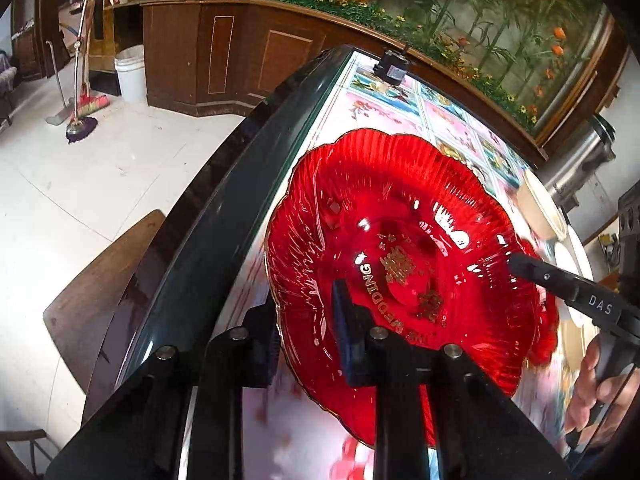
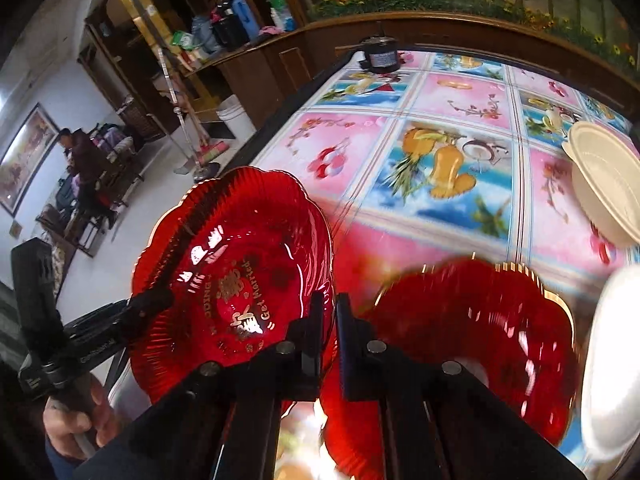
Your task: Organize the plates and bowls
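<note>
The left gripper (image 1: 308, 316) clamps the near rim of a red scalloped plate (image 2: 232, 264), tilted with its hollow facing the cameras, gilt lettering running rim to rim; the right gripper (image 2: 329, 332) pinches that plate's opposite rim; a second red plate (image 2: 472, 332) lies flat beside it on the tablecloth (image 2: 452, 168); cream bowls (image 2: 604, 176) sit rightmost.

Landmark: scalloped red glass plate with gold lettering (image 2: 232, 276), held up at the table's edge.
Blocked beside it: second red glass plate (image 2: 472, 344), blurred.
Blocked farther right: cream plastic bowl (image 2: 604, 184).
Open: bare fruit-print tablecloth (image 2: 440, 160) beyond both plates.
Far obstacle: small black cylinder (image 2: 380, 56).
</note>
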Demonstrator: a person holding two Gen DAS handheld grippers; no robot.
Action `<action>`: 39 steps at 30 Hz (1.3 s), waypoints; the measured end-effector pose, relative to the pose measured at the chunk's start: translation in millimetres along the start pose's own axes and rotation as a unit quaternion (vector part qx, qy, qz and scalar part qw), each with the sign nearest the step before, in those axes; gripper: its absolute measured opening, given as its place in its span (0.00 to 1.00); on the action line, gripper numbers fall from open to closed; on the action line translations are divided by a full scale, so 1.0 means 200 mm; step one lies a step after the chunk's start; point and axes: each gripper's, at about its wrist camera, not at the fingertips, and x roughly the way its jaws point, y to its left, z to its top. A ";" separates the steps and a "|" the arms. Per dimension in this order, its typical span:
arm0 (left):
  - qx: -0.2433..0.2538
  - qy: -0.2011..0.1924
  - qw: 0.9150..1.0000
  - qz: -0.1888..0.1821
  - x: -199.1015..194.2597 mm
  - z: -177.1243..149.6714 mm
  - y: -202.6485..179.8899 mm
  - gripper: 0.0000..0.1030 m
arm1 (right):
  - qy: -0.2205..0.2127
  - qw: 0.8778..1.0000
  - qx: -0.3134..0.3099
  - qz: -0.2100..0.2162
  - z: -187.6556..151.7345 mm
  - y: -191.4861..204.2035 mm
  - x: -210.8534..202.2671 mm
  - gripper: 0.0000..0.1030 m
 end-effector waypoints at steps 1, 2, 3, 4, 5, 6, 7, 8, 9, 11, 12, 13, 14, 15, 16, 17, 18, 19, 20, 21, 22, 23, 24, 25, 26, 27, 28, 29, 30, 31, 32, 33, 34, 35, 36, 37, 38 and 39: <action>0.001 0.001 1.000 0.000 -0.01 -0.03 0.00 0.20 | 0.000 1.000 -0.003 0.001 -0.03 0.01 -0.02 0.05; 0.005 0.002 1.000 0.004 -0.04 -0.08 -0.01 0.20 | 0.000 1.000 -0.004 0.004 -0.07 0.02 -0.04 0.05; 0.010 0.001 1.000 0.007 -0.06 -0.12 -0.01 0.20 | 0.002 1.000 -0.004 0.009 -0.11 0.03 -0.07 0.05; 0.011 -0.001 1.000 0.008 -0.09 -0.15 -0.01 0.20 | 0.004 1.000 -0.004 0.012 -0.15 0.03 -0.09 0.05; 0.013 -0.003 1.000 0.009 -0.11 -0.19 -0.02 0.20 | 0.006 1.000 -0.004 0.014 -0.18 0.04 -0.10 0.06; 0.014 -0.004 1.000 0.011 -0.13 -0.22 -0.02 0.20 | 0.009 1.000 -0.003 0.016 -0.23 0.04 -0.11 0.06; 0.015 -0.007 1.000 0.013 -0.16 -0.25 -0.02 0.20 | 0.011 1.000 -0.003 0.019 -0.26 0.04 -0.12 0.06; 0.016 -0.012 1.000 0.015 -0.19 -0.29 -0.02 0.20 | 0.013 1.000 -0.003 0.025 -0.30 0.05 -0.13 0.06; 0.017 -0.015 1.000 0.016 -0.20 -0.31 -0.03 0.20 | 0.015 0.999 -0.002 0.030 -0.34 0.04 -0.14 0.06; 0.018 -0.022 0.999 0.020 -0.24 -0.34 -0.04 0.20 | 0.018 0.999 0.003 0.040 -0.40 0.03 -0.16 0.06; 0.020 -0.024 0.999 0.022 -0.25 -0.35 -0.05 0.20 | 0.019 0.999 0.004 0.044 -0.43 0.03 -0.17 0.07; 0.026 -0.025 0.999 0.025 -0.25 -0.35 -0.06 0.20 | 0.021 0.999 0.004 0.046 -0.45 0.03 -0.18 0.07; 0.029 -0.024 0.999 0.026 -0.24 -0.35 -0.07 0.20 | 0.021 0.999 0.004 0.046 -0.47 0.03 -0.18 0.09; 0.027 -0.021 0.999 0.025 -0.24 -0.35 -0.07 0.20 | 0.017 0.999 0.003 0.047 -0.48 0.03 -0.19 0.10; 0.026 -0.020 0.999 0.023 -0.24 -0.35 -0.07 0.20 | 0.015 0.999 -0.001 0.045 -0.48 0.03 -0.20 0.11; 0.025 -0.020 0.999 0.024 -0.24 -0.35 -0.08 0.21 | 0.012 0.999 -0.003 0.043 -0.49 0.02 -0.21 0.11; 0.027 -0.023 0.999 0.030 -0.25 -0.35 -0.08 0.21 | 0.009 0.999 -0.004 0.043 -0.50 0.01 -0.23 0.12; 0.028 -0.027 0.999 0.035 -0.27 -0.34 -0.08 0.21 | 0.004 0.999 -0.005 0.045 -0.51 0.00 -0.26 0.13; 0.027 -0.031 0.998 0.037 -0.30 -0.34 -0.08 0.25 | -0.004 0.999 -0.006 0.047 -0.52 -0.01 -0.30 0.15; 0.027 -0.035 0.998 0.037 -0.32 -0.35 -0.08 0.29 | -0.017 0.999 -0.004 0.047 -0.53 -0.03 -0.35 0.16; 0.028 -0.041 0.998 0.038 -0.35 -0.35 -0.07 0.30 | -0.028 0.999 0.001 0.046 -0.54 -0.06 -0.39 0.19; 0.030 -0.050 0.998 0.037 -0.40 -0.34 -0.08 0.30 | -0.039 0.998 0.010 0.044 -0.54 -0.10 -0.43 0.21; 0.032 -0.056 0.997 0.034 -0.43 -0.33 -0.09 0.30 | -0.048 0.998 0.022 0.039 -0.54 -0.15 -0.48 0.21; 0.035 -0.060 0.997 0.029 -0.46 -0.32 -0.10 0.30 | -0.055 0.997 0.037 0.033 -0.54 -0.21 -0.51 0.22; 0.038 -0.065 0.997 0.019 -0.49 -0.31 -0.12 0.30 | -0.061 0.996 0.056 0.025 -0.55 -0.28 -0.54 0.26; 0.041 -0.067 0.997 0.011 -0.51 -0.30 -0.14 0.32 | -0.066 0.995 0.077 0.017 -0.55 -0.35 -0.56 0.28; 0.049 -0.070 0.996 0.003 -0.53 -0.28 -0.17 0.34 | -0.067 0.993 0.100 0.009 -0.55 -0.42 -0.57 0.29; 0.059 -0.073 0.996 0.002 -0.53 -0.27 -0.22 0.40 | -0.066 0.991 0.114 0.006 -0.55 -0.47 -0.57 0.29; 0.066 -0.076 0.995 0.001 -0.54 -0.26 -0.25 0.43 | -0.066 0.989 0.134 0.005 -0.55 -0.52 -0.57 0.29; 0.074 -0.078 0.994 -0.001 -0.54 -0.26 -0.29 0.43 | -0.062 0.987 0.149 0.005 -0.54 -0.57 -0.55 0.29; 0.084 -0.077 0.993 -0.007 -0.53 -0.26 -0.35 0.43 | -0.057 0.986 0.156 0.005 -0.54 -0.59 -0.54 0.29; 0.090 -0.074 0.993 -0.012 -0.52 -0.26 -0.38 0.43 | -0.052 0.985 0.164 0.006 -0.54 -0.61 -0.51 0.29; 0.095 -0.071 0.993 -0.017 -0.51 -0.26 -0.42 0.43 | -0.049 0.984 0.168 0.010 -0.53 -0.61 -0.49 0.29; 0.102 -0.068 0.992 -0.024 -0.50 -0.27 -0.47 0.43 | -0.046 0.984 0.170 0.012 -0.52 -0.62 -0.46 0.29; 0.108 -0.066 0.992 -0.030 -0.50 -0.28 -0.50 0.43 | -0.040 0.985 0.170 0.011 -0.51 -0.62 -0.42 0.29; 0.116 -0.062 0.991 -0.036 -0.49 -0.29 -0.55 0.43 | -0.037 0.985 0.171 0.005 -0.50 -0.62 -0.39 0.28; 0.125 -0.058 0.990 -0.041 -0.48 -0.30 -0.59 0.43 | -0.036 0.985 0.171 0.001 -0.50 -0.62 -0.36 0.24; 0.131 -0.055 0.989 -0.043 -0.48 -0.32 -0.62 0.43 | -0.036 0.985 0.169 0.006 -0.49 -0.62 -0.35 0.20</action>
